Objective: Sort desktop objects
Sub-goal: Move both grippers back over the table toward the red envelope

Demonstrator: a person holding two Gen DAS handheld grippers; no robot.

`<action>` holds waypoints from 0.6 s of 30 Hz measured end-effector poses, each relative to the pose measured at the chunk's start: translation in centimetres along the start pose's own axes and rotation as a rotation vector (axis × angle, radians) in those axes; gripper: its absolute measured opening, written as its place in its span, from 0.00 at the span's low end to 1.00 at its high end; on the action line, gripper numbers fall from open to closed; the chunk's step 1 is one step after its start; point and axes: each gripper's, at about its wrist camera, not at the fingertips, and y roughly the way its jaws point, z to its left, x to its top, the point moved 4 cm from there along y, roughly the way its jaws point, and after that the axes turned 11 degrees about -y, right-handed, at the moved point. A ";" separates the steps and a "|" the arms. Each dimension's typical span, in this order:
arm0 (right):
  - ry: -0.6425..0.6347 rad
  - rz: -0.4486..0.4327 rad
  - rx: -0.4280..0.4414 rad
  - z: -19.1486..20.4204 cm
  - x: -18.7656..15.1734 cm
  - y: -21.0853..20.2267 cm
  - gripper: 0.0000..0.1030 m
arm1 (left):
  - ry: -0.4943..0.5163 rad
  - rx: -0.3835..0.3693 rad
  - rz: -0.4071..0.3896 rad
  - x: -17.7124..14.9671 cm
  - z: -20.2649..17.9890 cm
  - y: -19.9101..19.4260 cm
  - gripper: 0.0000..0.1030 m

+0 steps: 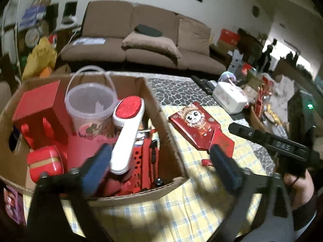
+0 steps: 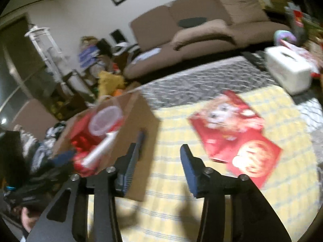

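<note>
A cardboard box (image 1: 165, 121) stands on the yellow checked cloth (image 1: 181, 211) and holds a red-faced white lint brush (image 1: 127, 133), a clear plastic bucket (image 1: 90, 104), a red box (image 1: 38, 111) and a red tin (image 1: 44, 163). A red envelope with a cartoon girl (image 1: 198, 127) lies flat to the right of the box; it also shows in the right wrist view (image 2: 236, 133). My left gripper (image 1: 159, 157) is open and empty over the box's right wall. My right gripper (image 2: 161, 151) is open and empty above the cloth between the box (image 2: 139, 125) and the envelope.
A white tissue box (image 1: 230, 96) and cluttered red packages sit at the table's far right. A small red scrap (image 1: 207, 162) lies on the cloth. A grey patterned mat (image 1: 177, 88) covers the far table. A brown sofa (image 1: 153, 38) stands behind.
</note>
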 end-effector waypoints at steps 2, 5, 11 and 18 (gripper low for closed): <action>0.016 0.013 -0.048 -1.9 -0.6 -0.2 0.55 | 0.027 -0.021 -0.002 -0.1 -1.3 0.0 0.99; 0.032 0.039 -0.107 -4.3 -1.7 -0.4 0.77 | 0.060 -0.045 -0.012 -0.5 -3.1 -0.1 1.00; 0.049 0.062 -0.185 -7.5 -2.8 -1.3 0.83 | 0.124 -0.081 -0.020 -1.6 -6.3 0.2 1.00; 0.107 0.096 -0.243 -11.2 -3.8 -1.2 0.91 | 0.228 -0.095 0.018 -4.1 -10.2 1.5 1.00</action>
